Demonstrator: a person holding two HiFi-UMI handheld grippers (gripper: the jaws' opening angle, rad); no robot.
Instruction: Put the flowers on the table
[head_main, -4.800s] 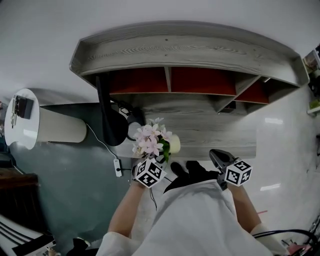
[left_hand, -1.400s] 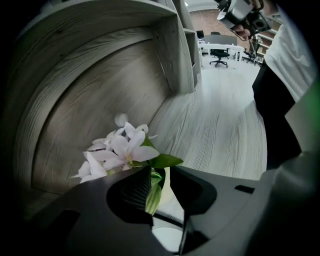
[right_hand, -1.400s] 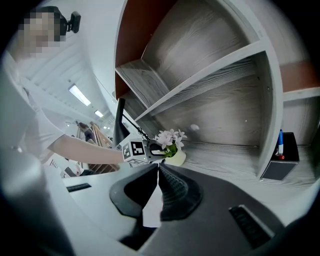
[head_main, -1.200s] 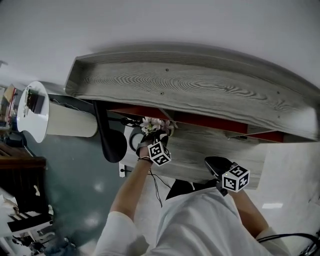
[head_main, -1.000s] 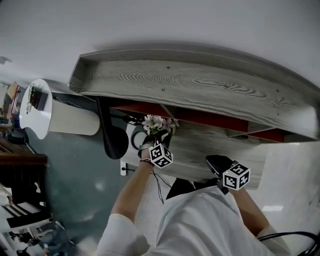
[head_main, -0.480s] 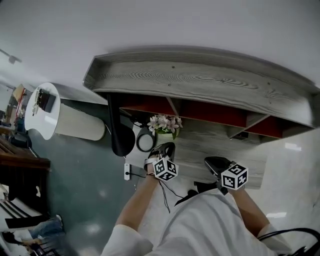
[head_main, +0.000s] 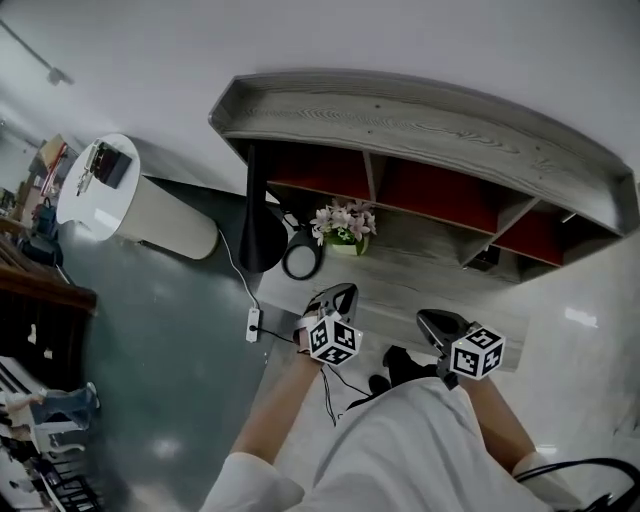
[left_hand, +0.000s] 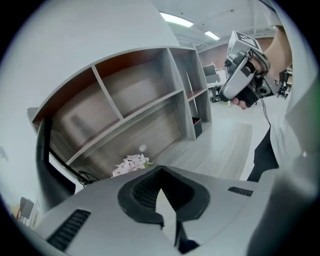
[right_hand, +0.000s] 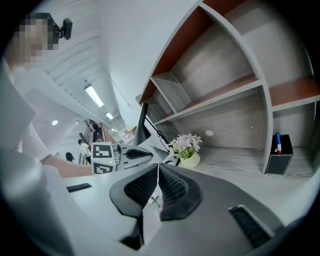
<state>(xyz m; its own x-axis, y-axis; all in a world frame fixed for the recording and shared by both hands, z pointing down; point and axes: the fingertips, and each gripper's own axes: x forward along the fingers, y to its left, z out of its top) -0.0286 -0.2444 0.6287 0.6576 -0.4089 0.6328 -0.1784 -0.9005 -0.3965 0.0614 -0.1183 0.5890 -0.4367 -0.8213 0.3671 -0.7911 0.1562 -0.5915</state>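
Observation:
The pink-and-white flowers stand upright in a pale pot on the grey wooden table, near its left end under the shelf unit. They also show in the left gripper view as flowers and in the right gripper view as flowers. My left gripper hangs in front of the table, apart from the pot. Its jaws have just been closing, and the left gripper is shut with nothing between them. To its right, my right gripper is also shut and empty, and the right gripper points toward the table.
A curved shelf unit with red-backed compartments rises behind the table. A black stand and a black ring sit left of the pot. A black pen holder stands at the right. A power strip lies on the floor.
My left gripper let go of the flower pot, drew back from the table toward me and shut empty. The flowers stay standing on the table. The right gripper shifted slightly.

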